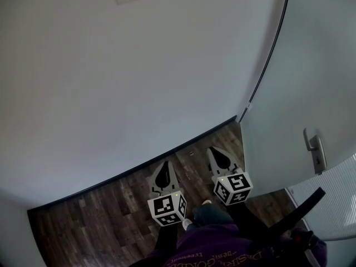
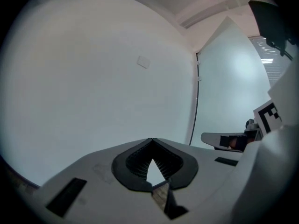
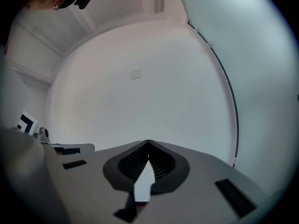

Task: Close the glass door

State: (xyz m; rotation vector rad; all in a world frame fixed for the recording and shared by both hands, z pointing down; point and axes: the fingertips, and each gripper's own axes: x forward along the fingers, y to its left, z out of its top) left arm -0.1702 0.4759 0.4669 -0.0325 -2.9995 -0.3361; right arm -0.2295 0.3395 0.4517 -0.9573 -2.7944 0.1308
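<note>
Approach stage. Left tool and right tool hovering over wood floor, both facing white wall; jaws of each meeting tip to tip, gripping nothing. Glass door standing at right, its handle lying apart from right tool. Advised: turning right tool toward handle, pushing steadily, avoiding knocks on pane.

Glass door: frosted, pale blue-grey, upright on the right side.
Tall plain panel, not see-through. A thin dark strip runs down its left edge, where it meets the white wall at a corner. A metal lever handle on a narrow plate sits toward the panel's right side, with the lever pointing left. Can't tell whether it's latched or ajar.
</note>
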